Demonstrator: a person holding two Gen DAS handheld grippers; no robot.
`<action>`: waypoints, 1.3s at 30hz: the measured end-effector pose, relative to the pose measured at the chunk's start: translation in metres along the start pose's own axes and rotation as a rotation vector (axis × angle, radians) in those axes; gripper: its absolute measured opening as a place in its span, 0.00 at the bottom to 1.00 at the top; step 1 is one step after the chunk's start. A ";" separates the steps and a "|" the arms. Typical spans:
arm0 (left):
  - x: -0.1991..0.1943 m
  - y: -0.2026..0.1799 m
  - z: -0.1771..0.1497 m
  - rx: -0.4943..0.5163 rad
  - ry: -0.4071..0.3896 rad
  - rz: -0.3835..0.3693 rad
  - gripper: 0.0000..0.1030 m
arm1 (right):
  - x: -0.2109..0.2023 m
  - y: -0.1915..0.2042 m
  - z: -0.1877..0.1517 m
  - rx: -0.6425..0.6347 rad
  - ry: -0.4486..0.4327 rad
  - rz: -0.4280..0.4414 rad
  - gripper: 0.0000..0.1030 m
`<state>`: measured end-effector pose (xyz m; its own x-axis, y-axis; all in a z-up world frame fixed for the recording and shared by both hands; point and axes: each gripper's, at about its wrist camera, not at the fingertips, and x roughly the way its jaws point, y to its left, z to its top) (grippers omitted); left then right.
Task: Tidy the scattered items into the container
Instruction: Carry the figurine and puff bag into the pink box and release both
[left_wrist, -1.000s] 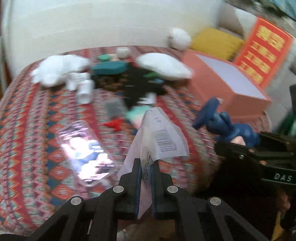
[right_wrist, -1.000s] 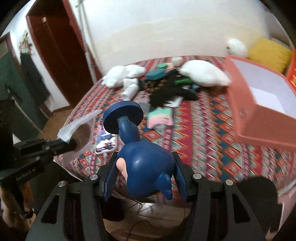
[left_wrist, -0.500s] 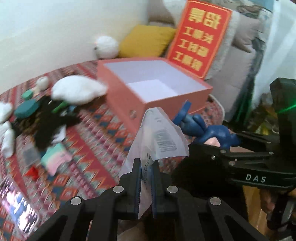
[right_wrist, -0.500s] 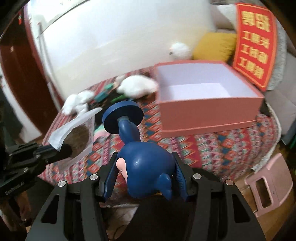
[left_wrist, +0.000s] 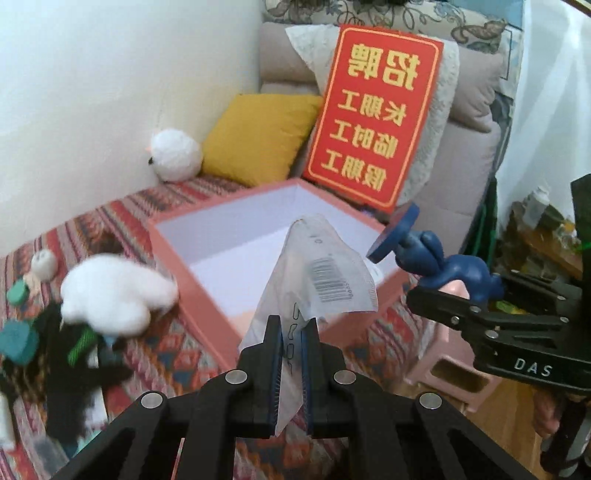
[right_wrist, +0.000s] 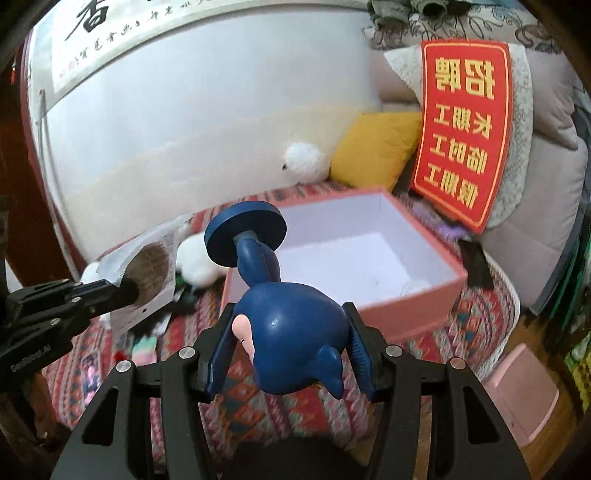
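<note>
Fingers of the left gripper (left_wrist: 291, 332) pinch a clear plastic packet (left_wrist: 317, 280) before the open pink box (left_wrist: 207, 314), white plush (left_wrist: 114, 291) lying left, while the right gripper (right_wrist: 291, 343) clamps a blue figurine (right_wrist: 288, 332) near that box (right_wrist: 417, 306), red sign (right_wrist: 465, 125) beyond.

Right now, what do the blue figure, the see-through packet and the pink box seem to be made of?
Blue figure: likely hard plastic or vinyl, glossy; light glints on its round body.
See-through packet: thin plastic film, crinkled, with a printed barcode.
Pink box: probably cardboard, matte; thin straight walls, white inside.
</note>
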<state>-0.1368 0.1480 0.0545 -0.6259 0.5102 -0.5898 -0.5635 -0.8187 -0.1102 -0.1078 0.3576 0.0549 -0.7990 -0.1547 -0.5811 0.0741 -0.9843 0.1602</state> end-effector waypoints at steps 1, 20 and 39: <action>0.006 0.002 0.007 0.003 -0.004 0.001 0.04 | 0.006 -0.001 0.007 -0.004 -0.005 -0.005 0.56; 0.139 0.049 0.050 -0.054 0.098 -0.005 0.05 | 0.163 -0.039 0.060 0.023 0.077 -0.009 0.56; 0.069 0.050 0.049 -0.119 -0.047 0.095 0.98 | 0.109 -0.023 0.061 0.048 -0.028 -0.027 0.87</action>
<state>-0.2343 0.1555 0.0473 -0.6998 0.4381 -0.5643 -0.4344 -0.8880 -0.1508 -0.2333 0.3690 0.0361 -0.8168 -0.1246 -0.5633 0.0235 -0.9828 0.1834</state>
